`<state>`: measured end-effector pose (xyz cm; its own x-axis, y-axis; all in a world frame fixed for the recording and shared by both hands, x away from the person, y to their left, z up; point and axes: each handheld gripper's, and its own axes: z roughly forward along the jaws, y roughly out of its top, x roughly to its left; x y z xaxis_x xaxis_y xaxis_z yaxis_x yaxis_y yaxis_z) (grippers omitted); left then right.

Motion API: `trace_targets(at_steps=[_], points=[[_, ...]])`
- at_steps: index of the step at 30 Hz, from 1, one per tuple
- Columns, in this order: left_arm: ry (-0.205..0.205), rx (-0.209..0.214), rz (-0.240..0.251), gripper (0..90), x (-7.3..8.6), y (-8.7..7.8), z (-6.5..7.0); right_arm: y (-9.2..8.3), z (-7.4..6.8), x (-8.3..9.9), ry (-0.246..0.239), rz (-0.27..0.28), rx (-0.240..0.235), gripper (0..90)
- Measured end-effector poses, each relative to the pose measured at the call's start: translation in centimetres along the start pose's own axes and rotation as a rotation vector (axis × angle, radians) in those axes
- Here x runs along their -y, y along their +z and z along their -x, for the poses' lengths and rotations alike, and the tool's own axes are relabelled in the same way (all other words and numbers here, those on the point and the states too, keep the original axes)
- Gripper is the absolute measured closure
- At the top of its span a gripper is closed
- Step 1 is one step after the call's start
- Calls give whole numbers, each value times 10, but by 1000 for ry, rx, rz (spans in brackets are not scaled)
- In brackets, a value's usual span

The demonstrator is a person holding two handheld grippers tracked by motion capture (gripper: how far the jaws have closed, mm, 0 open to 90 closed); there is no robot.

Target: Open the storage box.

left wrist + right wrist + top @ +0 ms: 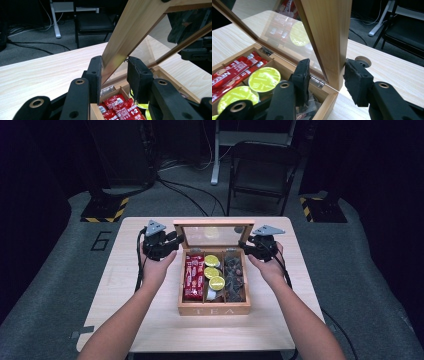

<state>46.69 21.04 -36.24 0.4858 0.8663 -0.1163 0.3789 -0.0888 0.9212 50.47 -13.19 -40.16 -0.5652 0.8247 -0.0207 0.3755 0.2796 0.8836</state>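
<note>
Standing near upright at the back of the wooden tea box [214,309], the glass-paned wooden lid [213,234] is flanked by a gripper at each of its side rails. The box is placed at the middle of the pale wooden table [125,290], with "TEA" lettered on its front wall.

The left gripper [176,243] is held at the lid's left rail. In the left gripper view, that rail [130,32] is seen between the two black pads [96,75]; the left pad lies against the wood, while whether the other pad touches cannot be told.

The right gripper [246,246] is held at the lid's right rail. In the right gripper view, the rail [328,37] stands between the pads [358,82]; the outer pad touches its corner, and a gap is seen between the inner pad and the wood, so the rail is straddled rather than clamped.

Three compartments are shown inside the box: red coffee sachets [194,276] are lined up in the left one, round yellow-green capsules [213,271] are stacked in the middle one, and dark wrapped items [234,272] are held in the right one. The capsules are mirrored in the lid's glass.

A black folding chair [262,167] is seen on the grey floor beyond the table.
</note>
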Motion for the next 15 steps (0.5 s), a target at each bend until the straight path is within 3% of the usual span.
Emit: trace_targets(at_steps=[15], points=[[-4,-1,-5,643,-5,4,-3,17,8,4,15,-13,-3,552]])
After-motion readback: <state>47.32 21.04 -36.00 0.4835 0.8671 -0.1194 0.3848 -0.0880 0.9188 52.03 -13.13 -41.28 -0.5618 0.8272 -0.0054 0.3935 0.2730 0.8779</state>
